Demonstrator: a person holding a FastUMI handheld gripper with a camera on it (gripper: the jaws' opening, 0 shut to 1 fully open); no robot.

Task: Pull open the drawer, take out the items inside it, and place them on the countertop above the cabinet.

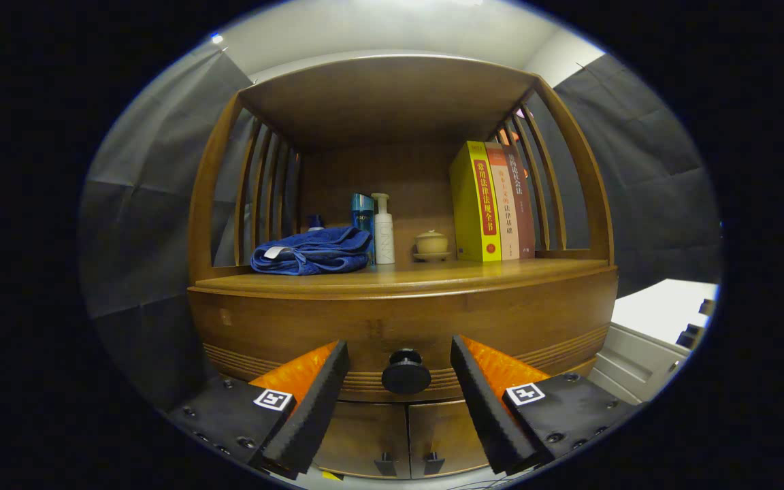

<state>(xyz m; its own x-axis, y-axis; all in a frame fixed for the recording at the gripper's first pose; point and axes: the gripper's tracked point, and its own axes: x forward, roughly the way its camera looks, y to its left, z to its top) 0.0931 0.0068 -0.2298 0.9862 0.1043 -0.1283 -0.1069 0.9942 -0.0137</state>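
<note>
A wooden cabinet stands ahead with its drawer (283, 327) closed. The drawer's round dark knob (405, 371) sits between my two fingers, just ahead of their tips, with a gap on each side. My gripper (400, 354) is open and touches nothing. Above the drawer runs the wooden countertop (433, 273), which carries a folded blue towel (312, 250), a blue bottle (363, 212), a white pump bottle (383, 231), a small lidded jar (431, 243) and three upright books (494, 201). The drawer's contents are hidden.
A shelf roof and slatted wooden sides enclose the countertop. Below the drawer are two small cabinet doors with dark handles (409, 464). A white unit (657, 327) stands to the right of the cabinet.
</note>
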